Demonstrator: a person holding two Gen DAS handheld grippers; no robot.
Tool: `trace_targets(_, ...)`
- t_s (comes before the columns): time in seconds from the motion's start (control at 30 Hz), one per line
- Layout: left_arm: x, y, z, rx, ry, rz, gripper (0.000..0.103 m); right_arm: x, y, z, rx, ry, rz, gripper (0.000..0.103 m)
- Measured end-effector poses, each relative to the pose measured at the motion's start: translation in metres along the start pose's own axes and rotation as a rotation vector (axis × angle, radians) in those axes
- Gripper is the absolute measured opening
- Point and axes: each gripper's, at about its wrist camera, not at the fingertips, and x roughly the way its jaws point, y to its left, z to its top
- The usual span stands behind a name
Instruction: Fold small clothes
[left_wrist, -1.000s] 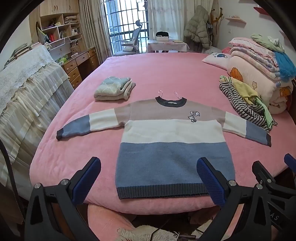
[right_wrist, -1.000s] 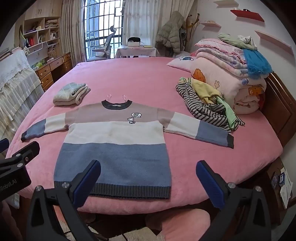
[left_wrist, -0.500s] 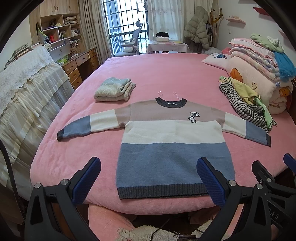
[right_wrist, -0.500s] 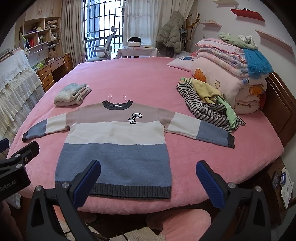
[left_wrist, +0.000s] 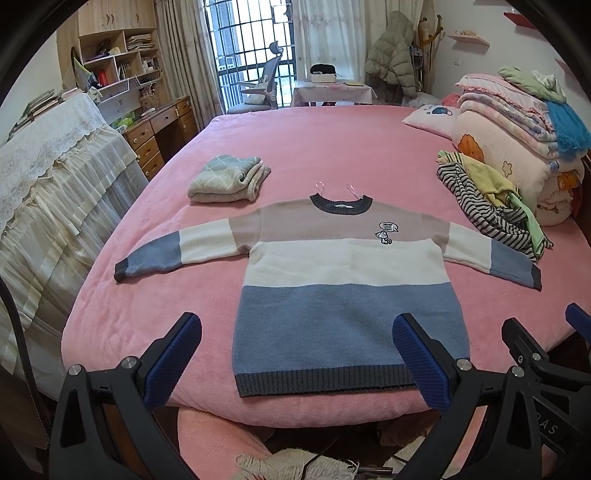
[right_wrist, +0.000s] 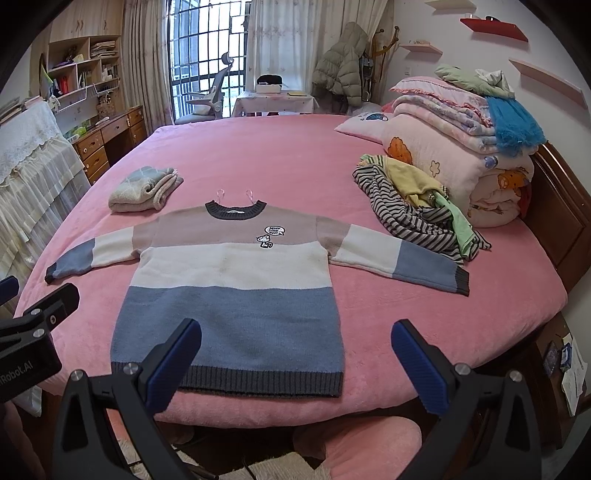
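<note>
In the left wrist view, my left tool (left_wrist: 295, 358) hangs with its blue-padded fingers spread wide and empty, before the near edge of the pink plush bed (left_wrist: 332, 147). The striped knitted sweater in beige, white and blue (left_wrist: 343, 280) lies flat on the bed, front up, both sleeves stretched out; its grey hem is just beyond the fingertips. I judge that folding is not started: the next move calls for reaching a sleeve.

In the right wrist view, my right tool (right_wrist: 295, 362) is also spread and holds nothing. The sweater lies ahead and slightly left, its right sleeve ending near a striped heap of loose clothes (right_wrist: 417, 214).
</note>
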Motion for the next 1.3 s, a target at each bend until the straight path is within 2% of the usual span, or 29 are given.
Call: trace_targets(1.3,0.000,0.002,-0.010,-0.001,0.007,-0.009,0.103,-0.004,0.006,-0.007,-0.002,-0.006,0.012,0.103)
